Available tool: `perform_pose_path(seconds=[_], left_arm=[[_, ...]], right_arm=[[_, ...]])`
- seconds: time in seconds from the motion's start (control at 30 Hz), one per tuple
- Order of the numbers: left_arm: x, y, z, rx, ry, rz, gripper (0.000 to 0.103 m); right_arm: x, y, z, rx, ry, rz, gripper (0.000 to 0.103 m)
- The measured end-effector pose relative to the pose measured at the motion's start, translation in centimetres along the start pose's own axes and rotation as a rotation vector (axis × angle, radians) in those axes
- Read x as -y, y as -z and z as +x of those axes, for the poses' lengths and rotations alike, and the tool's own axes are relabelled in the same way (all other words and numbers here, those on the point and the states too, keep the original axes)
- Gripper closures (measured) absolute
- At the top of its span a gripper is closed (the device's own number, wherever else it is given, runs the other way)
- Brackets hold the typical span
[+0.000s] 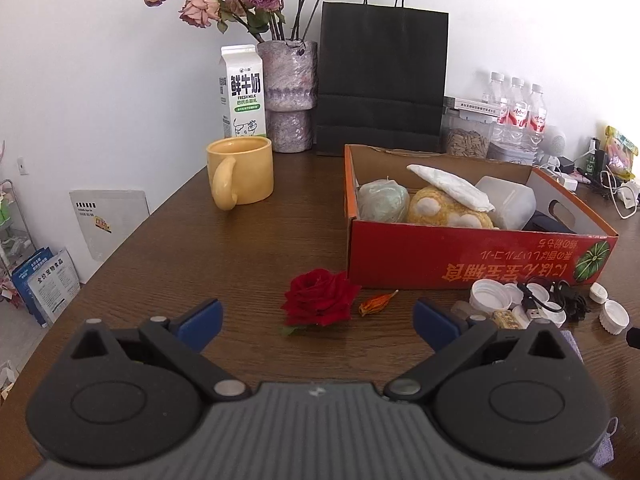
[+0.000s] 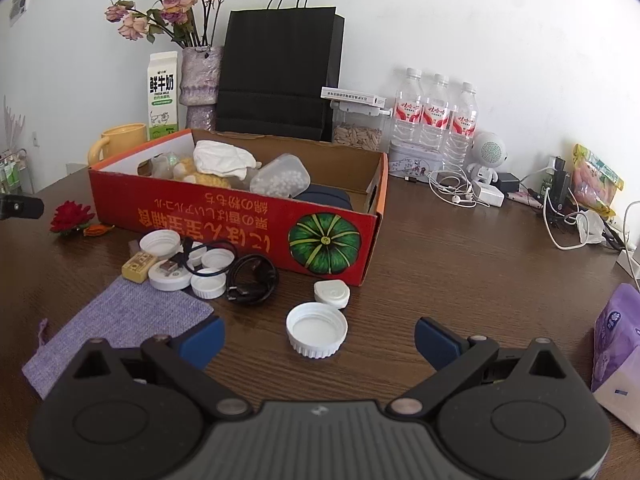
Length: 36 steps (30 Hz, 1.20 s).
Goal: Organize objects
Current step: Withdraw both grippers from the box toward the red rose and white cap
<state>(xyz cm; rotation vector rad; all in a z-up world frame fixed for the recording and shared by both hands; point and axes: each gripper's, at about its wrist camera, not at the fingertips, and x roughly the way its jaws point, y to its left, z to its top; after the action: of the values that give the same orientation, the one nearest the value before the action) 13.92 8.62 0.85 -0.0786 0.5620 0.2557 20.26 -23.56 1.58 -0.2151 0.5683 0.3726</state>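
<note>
A red cardboard box sits on the brown table and holds a yellow plush, a white cloth, a clear plastic tub and a dark pouch. In the left wrist view a red rose head and a small orange bud lie in front of the box, just beyond my open left gripper. In the right wrist view a big white cap lies between the fingers of my open right gripper. More white caps, a black cable, a yellow eraser and a purple cloth bag lie to its left.
A yellow mug, milk carton, vase of dried roses and black paper bag stand at the back. Water bottles, a seed jar, earphones, chargers and a purple tissue pack crowd the right side.
</note>
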Motion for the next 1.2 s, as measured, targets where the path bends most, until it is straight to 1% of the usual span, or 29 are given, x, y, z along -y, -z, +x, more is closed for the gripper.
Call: perform_pose_path(seconds=[0.27,0.5,0.8,0.87,0.93,1.0,1.17,1.2], left_arm=[[-0.8,0.5,0.4,-0.019,-0.013,-0.016,0.0],[-1.0,0.7,1.0,-0.036,-0.012,-0.023,0.0],[-1.3,0.5,2.3,-0.051,-0.022,-0.031,0.0],[-1.3,0.4,2.8,-0.054,-0.023,-0.034,0.0],[-1.2,0.2,3.2,-0.056,-0.021,-0.038,0.0],[-1.0,0.1,3.5,-0.057,-0.02,-0.035,0.0],[-0.7,-0.2,4.6,-0.065,-0.018,-0.031,0.0],[-0.6,-0.2,4.8,-0.066,-0.02,-0.031,0.0]], right_arm=[[0.4,0.7,1.0,-0.023,0.005,0.032,0.002],[0.5,0.6,2.0,-0.035,0.0,0.048,0.008],[0.7,0.5,3.0,-0.047,-0.014,0.069,0.019],[0.8,0.4,3.2,-0.047,-0.019,0.072,0.02],[0.7,0.3,3.5,-0.05,-0.027,0.074,0.026],[0.7,0.3,3.7,-0.053,-0.035,0.078,0.03],[0.7,0.2,4.1,-0.059,-0.045,0.081,0.033],[0.7,0.1,4.2,-0.061,-0.047,0.082,0.036]])
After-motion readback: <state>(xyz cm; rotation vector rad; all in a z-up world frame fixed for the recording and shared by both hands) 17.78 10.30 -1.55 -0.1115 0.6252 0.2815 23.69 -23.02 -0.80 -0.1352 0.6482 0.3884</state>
